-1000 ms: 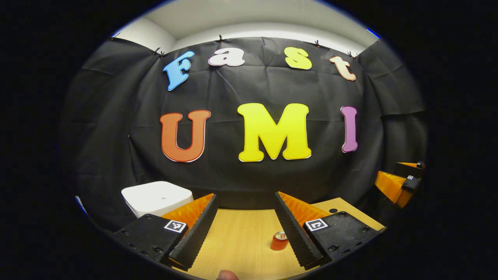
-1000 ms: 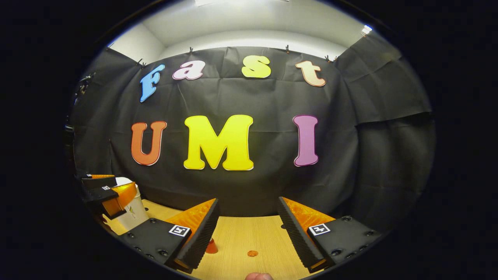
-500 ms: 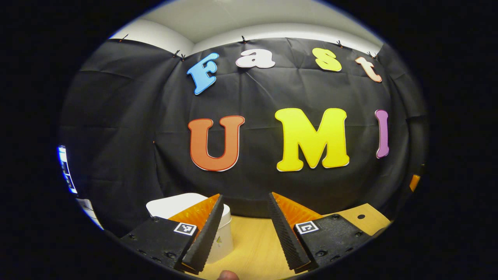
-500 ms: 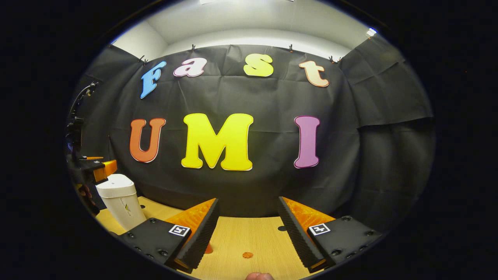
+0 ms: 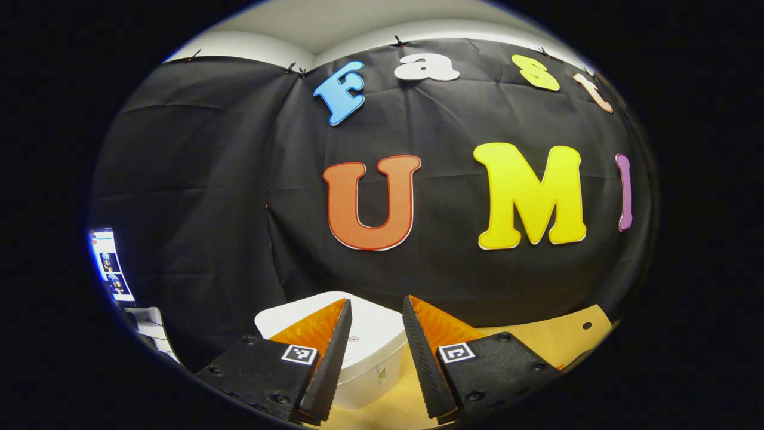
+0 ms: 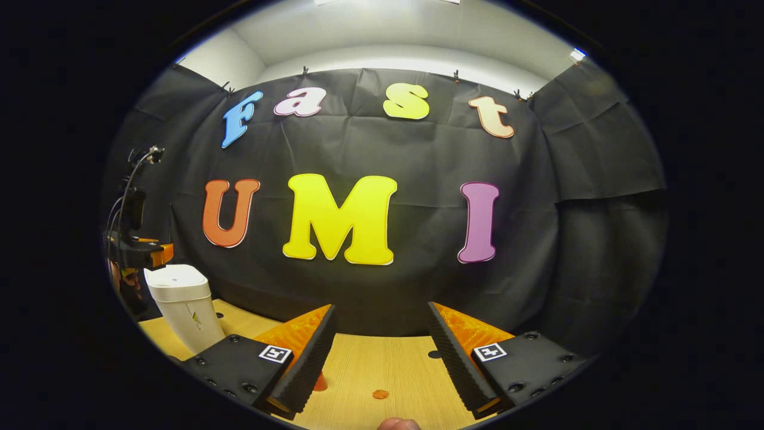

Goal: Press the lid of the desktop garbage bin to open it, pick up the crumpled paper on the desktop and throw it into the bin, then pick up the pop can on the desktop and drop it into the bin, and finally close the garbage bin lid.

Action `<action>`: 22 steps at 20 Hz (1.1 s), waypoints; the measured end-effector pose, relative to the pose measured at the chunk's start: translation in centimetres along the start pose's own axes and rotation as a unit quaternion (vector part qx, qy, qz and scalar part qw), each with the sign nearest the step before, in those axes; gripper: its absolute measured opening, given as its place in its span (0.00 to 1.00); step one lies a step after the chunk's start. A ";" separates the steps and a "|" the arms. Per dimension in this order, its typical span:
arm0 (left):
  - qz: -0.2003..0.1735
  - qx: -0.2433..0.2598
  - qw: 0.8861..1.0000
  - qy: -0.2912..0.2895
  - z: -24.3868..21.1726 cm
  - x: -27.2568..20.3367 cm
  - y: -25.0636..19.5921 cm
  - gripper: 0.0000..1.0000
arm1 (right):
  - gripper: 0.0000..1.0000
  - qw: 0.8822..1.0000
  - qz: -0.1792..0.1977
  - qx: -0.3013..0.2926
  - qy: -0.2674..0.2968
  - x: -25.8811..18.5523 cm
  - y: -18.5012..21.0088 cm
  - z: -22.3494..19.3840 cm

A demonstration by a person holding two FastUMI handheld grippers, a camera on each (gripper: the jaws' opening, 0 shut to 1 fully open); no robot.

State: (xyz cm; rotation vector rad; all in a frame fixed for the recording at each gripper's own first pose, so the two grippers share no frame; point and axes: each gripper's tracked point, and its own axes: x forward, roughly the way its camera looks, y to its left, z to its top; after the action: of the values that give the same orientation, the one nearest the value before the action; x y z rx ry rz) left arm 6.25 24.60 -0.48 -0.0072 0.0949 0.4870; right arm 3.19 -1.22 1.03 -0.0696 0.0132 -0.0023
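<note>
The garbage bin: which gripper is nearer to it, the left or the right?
Left. The left gripper hovers just above the garbage bin lid, jaws apart. The right gripper is off to the bin's side, over the desktop.

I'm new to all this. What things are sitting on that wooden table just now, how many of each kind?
White bin: 1
Orange can, mostly hidden behind a finger: 1
Small flat orange disc: 1
Total: 3
</note>
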 end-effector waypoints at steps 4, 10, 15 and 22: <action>0.020 0.002 1.000 0.024 -1.8 1.6 1.5 0.40 | 0.94 1.000 -0.003 -0.015 0.000 0.2 0.1 0.1; 0.041 -0.011 0.997 0.069 -5.4 3.8 2.8 0.23 | 0.94 0.999 -0.009 -0.034 -0.005 0.2 -0.1 0.7; 0.043 -0.005 0.995 0.085 -6.8 4.7 2.9 0.14 | 0.94 0.999 -0.027 -0.034 0.010 0.2 -0.9 0.0; 0.059 -0.014 0.992 0.108 -8.4 4.9 3.2 0.08 | 0.94 0.999 -0.029 -0.041 -0.001 0.5 -0.5 0.6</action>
State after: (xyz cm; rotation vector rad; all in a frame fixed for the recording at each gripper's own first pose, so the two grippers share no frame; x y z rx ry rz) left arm 8.25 29.48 -9.27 -0.0832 0.3023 0.6057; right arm 3.68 -1.70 1.69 -0.1521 0.0090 -0.0607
